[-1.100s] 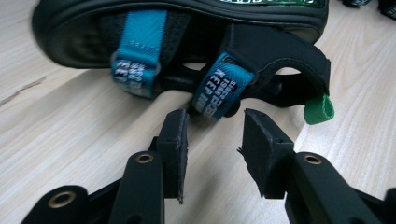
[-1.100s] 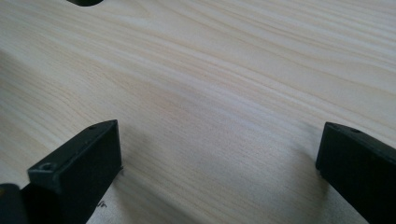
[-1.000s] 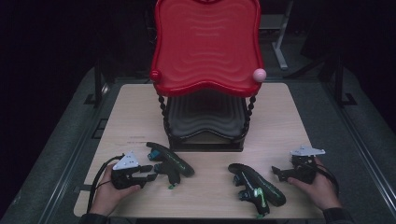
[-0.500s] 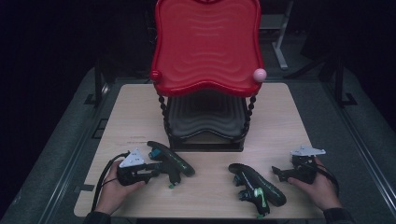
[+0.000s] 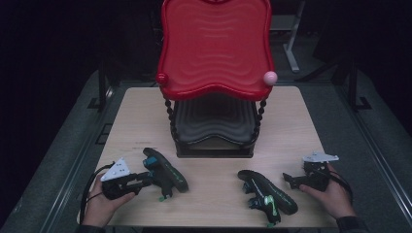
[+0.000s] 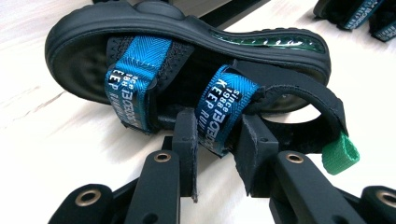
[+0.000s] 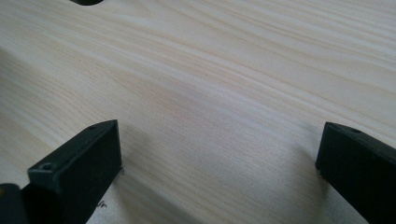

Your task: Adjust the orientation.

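Since a second ago the left gripper (image 5: 145,178) has just been closing onto the near-left sandal (image 5: 165,169)'s blue strap (image 6: 223,114): light, floppy webbing, best pinched there. Right gripper (image 5: 291,180) stands wide, empty.

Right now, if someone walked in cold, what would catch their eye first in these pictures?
First the big red tray at the back of the table, standing on beaded posts above a black tray. Next, the two black sandals in front: the left sandal, with blue straps, has one strap clamped in the left gripper, whose jaws have just been closing. The right sandal lies free beside the open right gripper.
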`<control>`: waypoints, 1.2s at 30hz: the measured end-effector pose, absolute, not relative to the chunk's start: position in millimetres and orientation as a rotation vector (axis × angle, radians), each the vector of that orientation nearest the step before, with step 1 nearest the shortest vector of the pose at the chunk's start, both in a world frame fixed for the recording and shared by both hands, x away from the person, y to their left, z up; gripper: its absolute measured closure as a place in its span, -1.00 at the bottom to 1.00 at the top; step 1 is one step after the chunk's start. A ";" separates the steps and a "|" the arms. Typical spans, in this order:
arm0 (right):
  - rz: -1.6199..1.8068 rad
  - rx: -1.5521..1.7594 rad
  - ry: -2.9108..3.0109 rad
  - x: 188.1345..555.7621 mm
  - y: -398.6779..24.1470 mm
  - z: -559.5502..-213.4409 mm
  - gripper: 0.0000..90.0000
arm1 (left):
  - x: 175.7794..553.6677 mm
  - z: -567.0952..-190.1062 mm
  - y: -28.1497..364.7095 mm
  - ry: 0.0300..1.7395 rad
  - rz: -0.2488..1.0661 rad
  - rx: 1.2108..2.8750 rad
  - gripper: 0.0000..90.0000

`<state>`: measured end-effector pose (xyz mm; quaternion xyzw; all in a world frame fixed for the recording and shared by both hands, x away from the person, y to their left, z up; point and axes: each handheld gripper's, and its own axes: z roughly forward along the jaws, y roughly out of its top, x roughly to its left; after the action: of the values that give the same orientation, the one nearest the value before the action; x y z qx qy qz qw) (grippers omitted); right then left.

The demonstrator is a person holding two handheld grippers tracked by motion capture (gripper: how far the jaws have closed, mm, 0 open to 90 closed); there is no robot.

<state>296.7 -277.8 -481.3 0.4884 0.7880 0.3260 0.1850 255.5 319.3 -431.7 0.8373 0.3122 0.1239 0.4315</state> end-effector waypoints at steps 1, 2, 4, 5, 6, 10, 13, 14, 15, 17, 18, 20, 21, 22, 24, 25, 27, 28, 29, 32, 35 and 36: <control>0.919 1.376 2.221 296.7 -277.8 -481.3 -1.00 | 251.2 -432.4 322.3 0.783 0.306 2.088 0.55; 0.918 1.376 2.221 296.7 -277.8 -481.3 -1.00 | 246.8 -432.9 325.9 0.786 0.307 2.091 0.55; 0.918 1.377 2.221 296.6 -277.8 -481.3 -1.00 | 242.5 -433.2 329.3 0.792 0.304 2.081 0.55; 0.919 1.376 2.221 296.7 -277.8 -481.3 -1.00 | 236.4 -433.0 335.5 0.804 0.300 2.071 0.55; 0.919 1.376 2.220 296.7 -277.8 -481.3 -1.00 | 234.9 -432.8 337.4 0.806 0.300 2.070 0.55; 0.918 1.376 2.221 296.7 -277.8 -481.3 -1.00 | 236.6 -430.7 336.5 0.796 0.302 2.059 0.55; 0.919 1.377 2.221 296.6 -277.8 -481.3 -1.00 | 239.0 -428.0 334.2 0.788 0.308 2.056 0.54; 0.919 1.377 2.221 296.6 -277.8 -481.3 -1.00 | 239.0 -428.0 334.2 0.788 0.308 2.056 0.54; 0.918 1.377 2.221 296.6 -277.8 -481.3 -1.00 | 240.2 -426.8 333.5 0.786 0.308 2.055 0.54; 0.918 1.377 2.221 296.6 -277.8 -481.3 -1.00 | 242.6 -425.4 332.1 0.783 0.303 2.044 0.54; 0.919 1.376 2.221 296.7 -277.8 -481.3 -1.00 | 245.8 -422.9 329.8 0.781 0.301 2.038 0.54; 0.918 1.376 2.221 296.7 -277.8 -481.3 -1.00 | 247.6 -421.5 328.1 0.779 0.303 2.036 0.54; 0.919 1.377 2.221 296.6 -277.8 -481.3 -1.00 | 249.7 -420.1 326.5 0.776 0.302 2.034 0.54; 0.919 1.377 2.221 296.6 -277.8 -481.3 -1.00 | 254.0 -417.8 323.2 0.775 0.298 2.026 0.54; 0.919 1.377 2.221 296.7 -277.8 -481.3 -1.00 | 258.2 -416.0 319.3 0.777 0.296 2.018 0.54; 0.919 1.376 2.221 296.7 -277.8 -481.3 -1.00 | 260.1 -414.9 317.4 0.777 0.297 2.019 0.54; 0.918 1.376 2.222 296.6 -277.9 -481.3 -1.00 | 261.8 -413.8 315.4 0.777 0.297 2.019 0.54; 0.920 1.377 2.220 296.6 -277.8 -481.4 -1.00 | 265.7 -412.2 312.3 0.774 0.295 2.019 0.54; 0.920 1.376 2.220 296.7 -277.8 -481.4 -1.00 | 265.7 -412.2 312.3 0.774 0.295 2.019 0.54; 0.920 1.376 2.220 296.7 -277.8 -481.4 -1.00 | 274.6 -410.0 306.2 0.775 0.280 2.012 0.54; 0.920 1.376 2.220 296.7 -277.8 -481.4 -1.00 | 279.1 -409.3 302.4 0.775 0.275 2.007 0.54; 0.920 1.376 2.220 296.7 -277.8 -481.4 -1.00 | 281.4 -409.0 300.5 0.774 0.274 2.005 0.54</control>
<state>296.7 -277.8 -481.4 0.4884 0.7877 0.3266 0.1852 281.4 300.5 -409.0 0.8176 0.3158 0.1118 0.4683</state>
